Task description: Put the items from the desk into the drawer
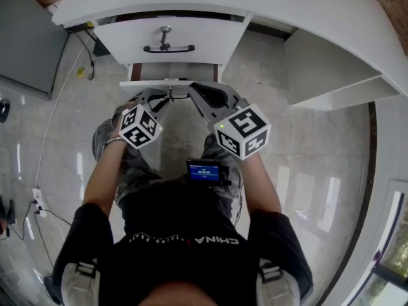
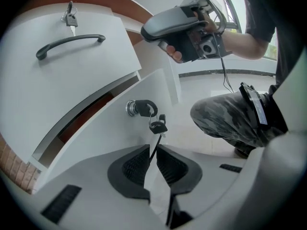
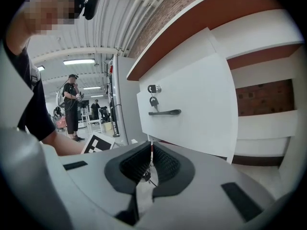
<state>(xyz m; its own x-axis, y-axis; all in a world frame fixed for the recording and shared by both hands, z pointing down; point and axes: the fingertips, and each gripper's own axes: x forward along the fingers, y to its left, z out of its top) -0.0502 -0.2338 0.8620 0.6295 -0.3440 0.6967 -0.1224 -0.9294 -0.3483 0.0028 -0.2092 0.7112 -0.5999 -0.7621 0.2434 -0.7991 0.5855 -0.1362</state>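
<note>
The white desk (image 1: 268, 8) has its upper drawer (image 1: 169, 37) pulled out, with a black handle (image 1: 169, 48) and a key above it. No loose items show on the desk. Below is the lower drawer front (image 2: 108, 135), with a key bunch (image 2: 144, 110) hanging from its lock. My left gripper (image 1: 153, 101) is just under that lock. Its jaws (image 2: 153, 152) are shut, and a thin dark strip I cannot identify shows in the slit. My right gripper (image 1: 204, 94) sits beside it, jaws (image 3: 150, 150) shut with nothing clearly held. It faces the upper drawer (image 3: 187, 104).
An open white shelf (image 1: 338, 75) lies to the right of the drawers. A dark panel (image 1: 29, 37) and floor cables (image 1: 44, 212) are on the left. The person crouches, knees (image 2: 225, 119) close to the drawers. Other people stand far behind (image 3: 72, 104).
</note>
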